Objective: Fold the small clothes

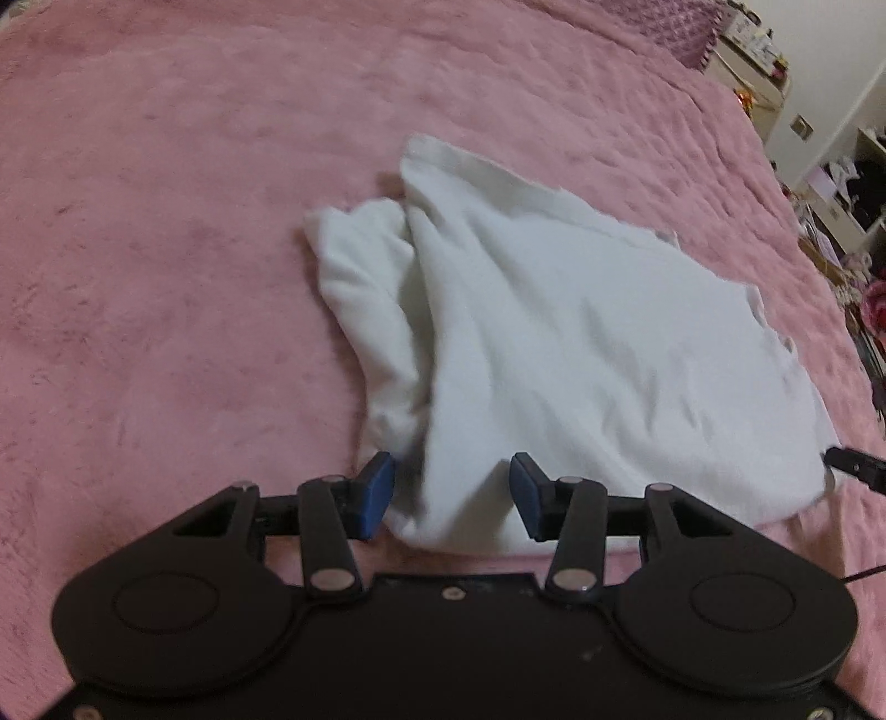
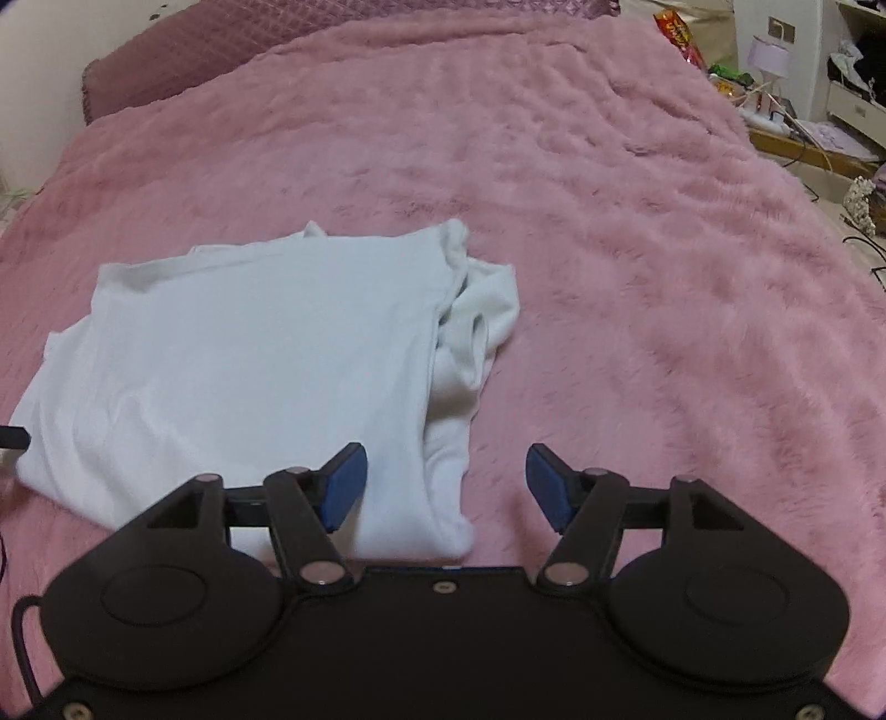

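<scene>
A white garment (image 1: 581, 354) lies partly folded on the pink fuzzy blanket (image 1: 166, 277), with a bunched sleeve on one side. My left gripper (image 1: 451, 493) is open over the garment's near left corner, blue pads apart, holding nothing. In the right wrist view the same garment (image 2: 249, 376) lies left of centre, its bunched sleeve toward the right. My right gripper (image 2: 446, 487) is open over the garment's near right corner, empty. The tip of the right gripper shows at the left view's right edge (image 1: 853, 462); the left gripper's tip shows at the right view's left edge (image 2: 14, 437).
The pink blanket (image 2: 637, 277) covers a bed. A purple headboard (image 2: 221, 44) is at the far end. Cluttered shelves and a lamp (image 2: 769, 50) stand beyond the bed's right side. A cable (image 1: 864, 573) trails at the right.
</scene>
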A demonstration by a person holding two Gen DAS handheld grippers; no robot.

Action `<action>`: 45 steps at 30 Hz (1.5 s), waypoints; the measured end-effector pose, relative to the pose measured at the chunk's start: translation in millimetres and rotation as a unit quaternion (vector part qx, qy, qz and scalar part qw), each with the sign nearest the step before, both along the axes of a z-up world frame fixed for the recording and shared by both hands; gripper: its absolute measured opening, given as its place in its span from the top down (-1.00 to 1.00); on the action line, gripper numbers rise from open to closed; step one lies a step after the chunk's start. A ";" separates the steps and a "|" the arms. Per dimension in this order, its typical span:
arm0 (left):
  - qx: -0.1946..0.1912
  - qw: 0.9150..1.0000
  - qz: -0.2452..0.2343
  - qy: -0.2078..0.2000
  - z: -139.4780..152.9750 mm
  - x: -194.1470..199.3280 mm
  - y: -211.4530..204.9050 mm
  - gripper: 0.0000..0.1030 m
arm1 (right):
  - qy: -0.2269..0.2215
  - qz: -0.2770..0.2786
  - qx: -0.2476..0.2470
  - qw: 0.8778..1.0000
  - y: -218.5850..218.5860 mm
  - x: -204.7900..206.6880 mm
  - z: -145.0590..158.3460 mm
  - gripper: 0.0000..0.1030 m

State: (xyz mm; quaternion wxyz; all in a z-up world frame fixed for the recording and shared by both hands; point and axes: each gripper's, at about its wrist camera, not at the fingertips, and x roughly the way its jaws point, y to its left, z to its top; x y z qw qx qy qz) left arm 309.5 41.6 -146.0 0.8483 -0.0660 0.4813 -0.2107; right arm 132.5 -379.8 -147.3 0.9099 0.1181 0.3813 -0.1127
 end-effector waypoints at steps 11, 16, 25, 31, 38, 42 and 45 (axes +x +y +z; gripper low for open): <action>-0.007 0.999 -0.031 -0.003 9.8 -12.1 -8.0 0.09 | 0.021 0.055 -0.015 0.998 19.0 5.6 0.7 0.64; -0.001 0.999 -0.042 0.012 0.9 -3.4 -18.4 0.16 | 0.029 0.053 -0.006 0.998 18.6 9.1 0.9 0.84; -0.033 0.998 -0.016 0.045 -6.2 4.2 -9.0 1.00 | 0.038 0.046 -0.014 0.998 22.6 10.1 4.0 0.85; -0.021 0.999 0.009 0.030 1.2 -4.1 1.2 1.00 | 0.035 0.034 -0.017 0.999 22.5 7.4 9.8 0.87; -0.011 1.000 0.003 0.025 8.9 -16.5 19.8 1.00 | 0.041 0.024 -0.022 0.999 19.3 -7.0 12.2 0.89; -0.018 0.998 0.011 0.059 -14.8 -9.5 22.3 0.99 | 0.056 0.017 0.000 0.998 12.5 -7.7 -5.4 0.89; -0.023 0.997 0.014 0.073 -26.3 -4.8 21.5 0.89 | 0.061 0.014 0.012 0.998 9.6 -5.3 -14.8 0.87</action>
